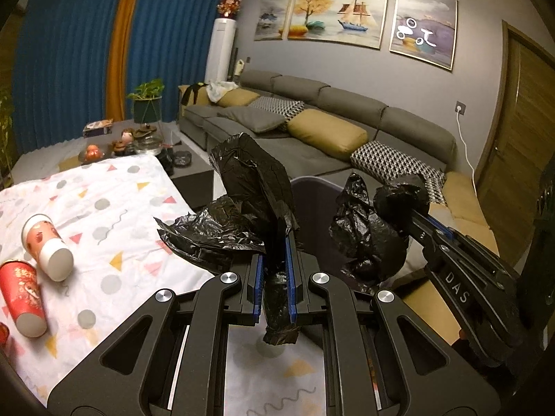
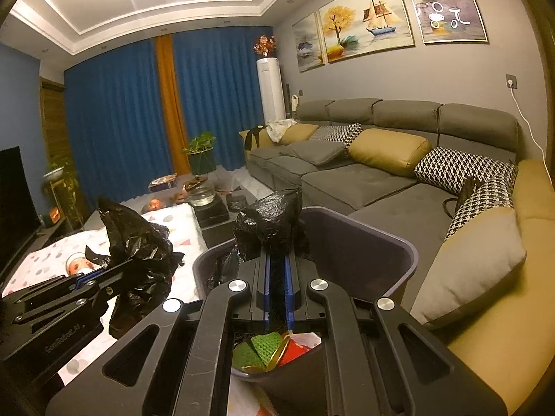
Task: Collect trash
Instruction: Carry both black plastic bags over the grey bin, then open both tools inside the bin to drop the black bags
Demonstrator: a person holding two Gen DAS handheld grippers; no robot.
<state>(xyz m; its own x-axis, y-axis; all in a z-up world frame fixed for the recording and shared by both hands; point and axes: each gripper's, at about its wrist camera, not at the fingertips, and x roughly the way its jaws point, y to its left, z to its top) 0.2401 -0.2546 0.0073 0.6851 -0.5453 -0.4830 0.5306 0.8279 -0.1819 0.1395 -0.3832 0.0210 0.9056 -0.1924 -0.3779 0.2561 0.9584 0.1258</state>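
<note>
The black bag [image 1: 253, 187] is thin, crinkled plastic film with a wet-looking gloss on its creases. Both grippers are matt black with shiny round metal bolts; the left gripper [image 1: 275, 270] and the right gripper [image 2: 276, 277] carry ribbed blue pads on their jaws. The bin [image 2: 388, 242] is smooth, dull dark plastic. The tabletop cloth [image 1: 104, 208] is soft, wrinkled printed fabric. 2 paper cups [image 1: 48, 246] look glossy. The sofa [image 2: 364, 180] is matt grey cloth.

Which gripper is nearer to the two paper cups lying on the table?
Left. The left gripper is beside the table holding the paper cups; the right gripper is over the bin.
</note>
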